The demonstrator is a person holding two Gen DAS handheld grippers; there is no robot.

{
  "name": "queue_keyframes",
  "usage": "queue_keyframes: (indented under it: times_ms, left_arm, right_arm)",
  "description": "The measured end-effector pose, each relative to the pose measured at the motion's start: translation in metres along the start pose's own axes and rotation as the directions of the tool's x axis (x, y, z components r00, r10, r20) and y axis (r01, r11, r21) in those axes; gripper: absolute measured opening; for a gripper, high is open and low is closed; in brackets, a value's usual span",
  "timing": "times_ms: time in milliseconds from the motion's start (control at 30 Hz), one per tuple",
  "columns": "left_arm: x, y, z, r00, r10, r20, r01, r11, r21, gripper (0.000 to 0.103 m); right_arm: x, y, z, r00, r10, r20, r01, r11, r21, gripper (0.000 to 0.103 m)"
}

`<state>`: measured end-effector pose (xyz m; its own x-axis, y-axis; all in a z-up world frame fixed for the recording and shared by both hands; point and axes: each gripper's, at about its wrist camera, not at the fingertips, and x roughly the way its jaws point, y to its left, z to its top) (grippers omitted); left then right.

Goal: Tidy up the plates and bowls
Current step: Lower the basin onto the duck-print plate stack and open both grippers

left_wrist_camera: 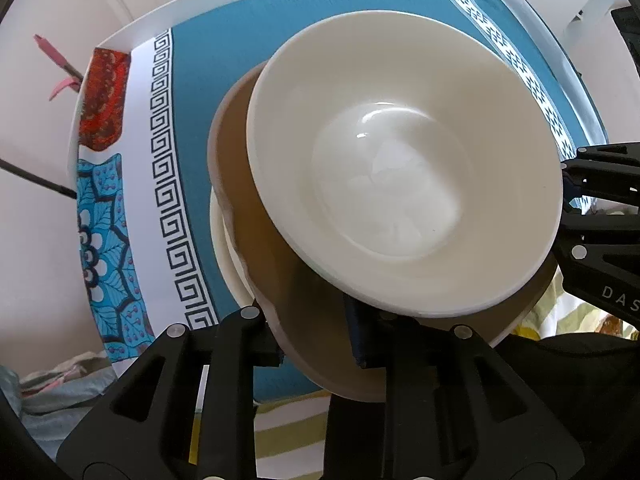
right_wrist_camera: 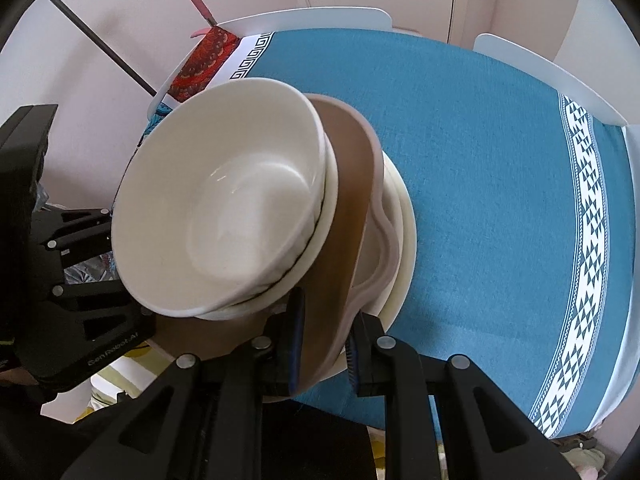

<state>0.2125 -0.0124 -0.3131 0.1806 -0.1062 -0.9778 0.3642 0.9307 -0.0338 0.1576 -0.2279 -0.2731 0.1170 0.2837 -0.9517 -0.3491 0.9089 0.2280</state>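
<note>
Black and blue-padded, the right gripper [right_wrist_camera: 326,344] stands clamped on the rim of a brown plate [right_wrist_camera: 340,248], one pad above the rim and one below. Two nested white bowls [right_wrist_camera: 224,208] sit in that plate, tilted towards the camera's left. Below the brown plate lie cream plates [right_wrist_camera: 404,240], their edges showing at its right side.

Across the stack, the left gripper [left_wrist_camera: 316,340] straddles the same brown plate's [left_wrist_camera: 260,216] near rim; its pads sit on either side of the edge, but whether they press on it I cannot tell. From this side the top white bowl [left_wrist_camera: 400,176] fills the middle of the view, leaning over the plate.

All of it rests on or just above a teal tablecloth [right_wrist_camera: 480,160] with white patterned borders, spread over a white table [right_wrist_camera: 312,16]. A red patterned cloth [left_wrist_camera: 104,100] lies at the table's far left edge.
</note>
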Motion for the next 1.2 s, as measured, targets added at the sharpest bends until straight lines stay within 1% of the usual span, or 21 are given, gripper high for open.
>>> queue_keyframes:
  times_ms: [133, 233, 267, 300, 367, 400, 467, 533, 600, 667, 700, 767, 900, 1100, 1200]
  left_arm:
    - [0.0, 0.0, 0.002, 0.999, -0.024, -0.026, 0.024, 1.0, 0.004, 0.023]
    - [0.0, 0.0, 0.003, 0.997, -0.059, -0.047, 0.059, 0.998, 0.004, 0.028]
    - [0.0, 0.0, 0.003, 0.996, -0.075, -0.052, 0.075, 0.997, 0.009, 0.034]
    - [0.0, -0.003, 0.002, 0.994, -0.091, -0.055, 0.092, 0.995, 0.023, 0.042]
    - [0.0, -0.004, 0.001, 0.992, -0.111, -0.059, 0.112, 0.994, 0.018, 0.05]
    - [0.0, -0.003, 0.001, 0.989, -0.134, -0.06, 0.134, 0.991, 0.005, 0.054]
    - [-0.001, -0.001, 0.002, 0.987, -0.148, -0.062, 0.148, 0.989, -0.002, 0.055]
    - [-0.002, -0.002, 0.001, 0.985, -0.159, -0.065, 0.159, 0.987, -0.007, 0.059]
    - [-0.004, -0.003, 0.001, 0.982, -0.174, -0.068, 0.173, 0.985, -0.011, 0.066]
    - [-0.006, -0.002, 0.001, 0.979, -0.191, -0.072, 0.189, 0.982, -0.026, 0.07]
    - [-0.008, 0.0, 0.0, 0.978, -0.197, -0.073, 0.196, 0.98, -0.033, 0.072]
    - [-0.011, 0.002, -0.001, 0.974, -0.213, -0.075, 0.209, 0.976, -0.055, 0.073]
    - [-0.023, 0.008, -0.008, 0.969, -0.237, -0.066, 0.23, 0.969, -0.092, 0.075]
    - [-0.047, 0.011, -0.016, 0.976, -0.216, -0.023, 0.212, 0.971, -0.115, 0.075]
    - [-0.071, 0.014, -0.03, 0.979, -0.205, 0.025, 0.206, 0.971, -0.122, 0.075]
  right_arm:
    - [-0.004, 0.001, -0.002, 1.0, -0.004, -0.008, 0.004, 1.0, -0.004, 0.018]
    - [-0.005, 0.002, 0.0, 1.0, -0.005, -0.017, 0.005, 1.0, -0.009, 0.019]
    - [-0.005, 0.003, 0.0, 1.0, -0.006, -0.018, 0.006, 1.0, -0.009, 0.02]
    - [-0.006, 0.004, -0.001, 1.0, -0.007, -0.021, 0.007, 1.0, -0.011, 0.02]
    - [-0.009, 0.004, 0.0, 1.0, -0.008, -0.023, 0.008, 1.0, -0.012, 0.021]
    - [-0.009, 0.005, 0.0, 1.0, -0.011, -0.023, 0.01, 1.0, -0.014, 0.021]
    - [-0.012, 0.004, -0.001, 1.0, -0.008, -0.023, 0.008, 1.0, -0.011, 0.021]
    - [-0.015, 0.003, -0.001, 1.0, -0.002, -0.029, 0.002, 1.0, -0.009, 0.022]
    - [-0.017, 0.001, -0.001, 0.999, 0.006, -0.036, -0.006, 1.0, -0.006, 0.03]
    - [-0.019, -0.001, -0.003, 0.999, 0.025, -0.04, -0.025, 1.0, 0.007, 0.034]
    - [-0.02, -0.002, -0.004, 0.999, 0.028, -0.042, -0.027, 1.0, 0.013, 0.038]
    - [-0.022, -0.004, -0.006, 0.998, 0.031, -0.045, -0.031, 0.999, 0.02, 0.042]
    - [-0.029, -0.005, -0.01, 0.998, 0.042, -0.036, -0.041, 0.999, 0.031, 0.043]
    - [-0.053, -0.004, -0.023, 0.998, 0.054, 0.008, -0.054, 0.998, 0.033, 0.043]
    - [-0.071, 0.0, -0.032, 0.997, 0.054, 0.049, -0.055, 0.998, 0.026, 0.043]
